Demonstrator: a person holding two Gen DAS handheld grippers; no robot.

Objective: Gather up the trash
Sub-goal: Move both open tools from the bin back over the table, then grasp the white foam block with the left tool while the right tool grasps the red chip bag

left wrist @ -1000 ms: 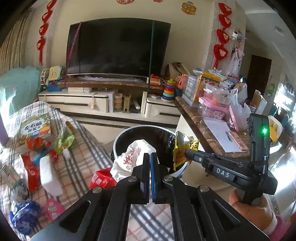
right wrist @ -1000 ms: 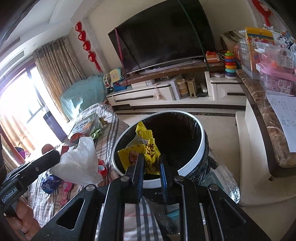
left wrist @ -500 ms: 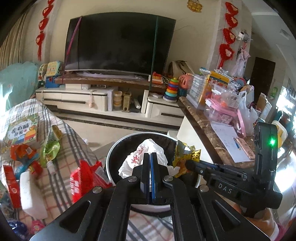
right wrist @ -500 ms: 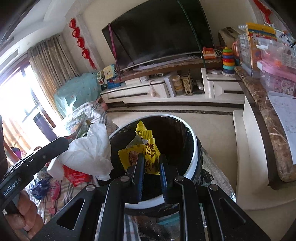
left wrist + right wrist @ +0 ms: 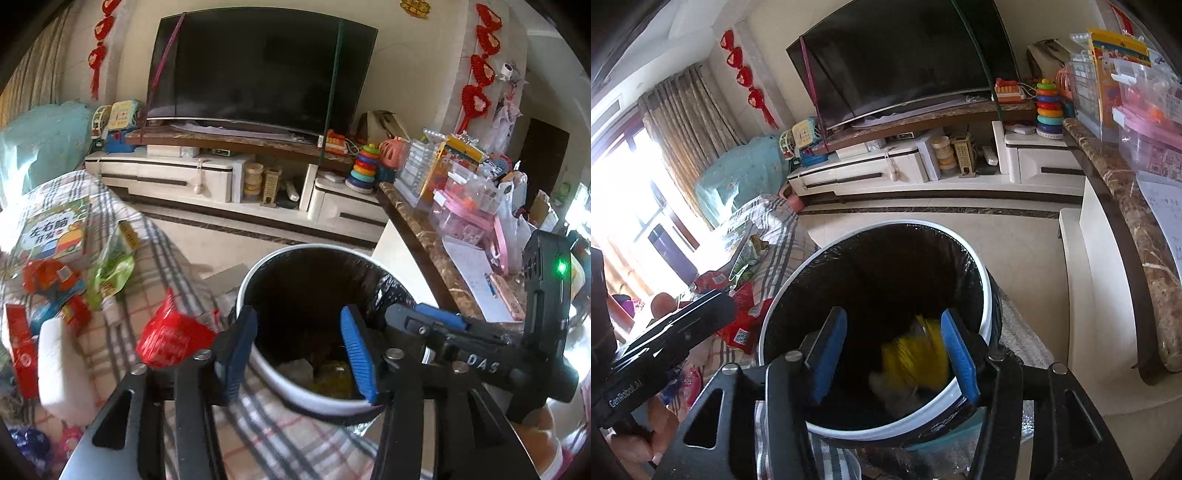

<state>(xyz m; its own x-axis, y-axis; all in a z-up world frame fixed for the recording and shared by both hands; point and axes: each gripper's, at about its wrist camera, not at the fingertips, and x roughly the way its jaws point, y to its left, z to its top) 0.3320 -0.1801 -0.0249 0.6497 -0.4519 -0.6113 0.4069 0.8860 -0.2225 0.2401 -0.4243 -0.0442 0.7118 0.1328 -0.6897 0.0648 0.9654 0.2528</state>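
The yellow wrapper is inside the black-lined bin, blurred and low against its near wall beside pale crumpled paper. Half a second ago both pieces hung clamped above the rim; now the left tongs and right tongs are opening over the bin's mouth with nothing between their pads, so this load seems delivered. Left of the bin, the plaid worktop still carries a red packet and a green pouch, probably next
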